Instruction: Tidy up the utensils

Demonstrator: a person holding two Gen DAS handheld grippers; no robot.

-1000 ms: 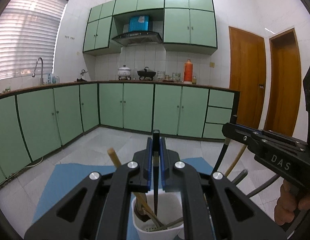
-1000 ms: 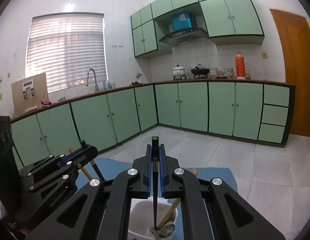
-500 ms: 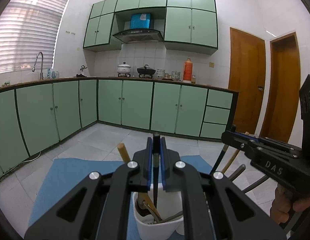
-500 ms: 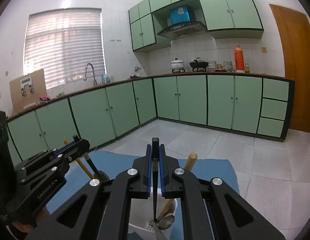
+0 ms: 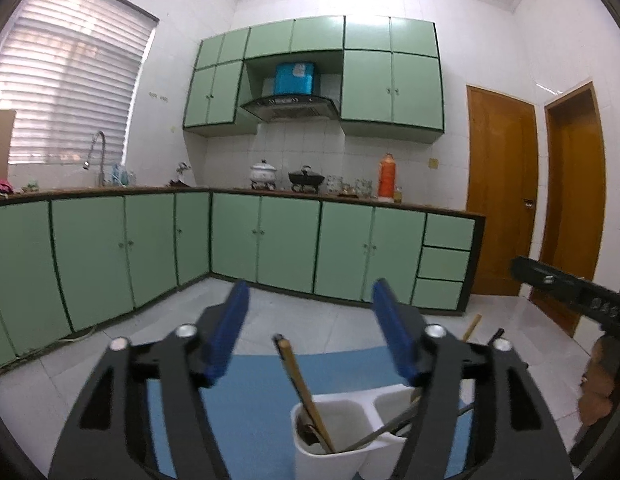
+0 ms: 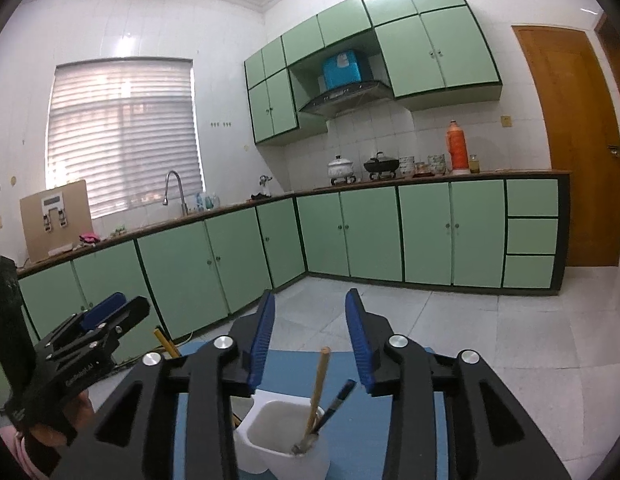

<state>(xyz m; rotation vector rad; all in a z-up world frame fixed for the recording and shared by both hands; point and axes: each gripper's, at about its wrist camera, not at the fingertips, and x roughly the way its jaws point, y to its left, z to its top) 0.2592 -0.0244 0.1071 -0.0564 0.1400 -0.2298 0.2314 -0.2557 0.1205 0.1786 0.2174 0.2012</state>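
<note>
A white two-compartment utensil holder [image 5: 329, 466] stands on a blue mat [image 5: 250, 400] right below both grippers. In the left wrist view its near compartment holds a wooden-handled utensil [image 5: 298, 376] with a dark handle close behind it, plus a thin metal one. My left gripper [image 5: 310, 334] hangs above, its jaws opening, with nothing between the blue pads. In the right wrist view the holder [image 6: 284, 466] has a wooden handle [image 6: 317, 388] and a black handle [image 6: 337, 400] standing in it. My right gripper [image 6: 310, 338] is also opening and empty, just above them.
The right gripper's body [image 5: 569, 284] and a hand [image 5: 597, 392] sit at the right edge. The left gripper [image 6: 98, 320] shows at the left. Green cabinets [image 5: 290, 248], a tiled floor [image 6: 489, 340] and wooden doors [image 5: 501, 192] surround the mat.
Both grippers were shut on thin black handles standing in the holder. Both have let go and opened, and have risen and drawn back a little from the holder.
</note>
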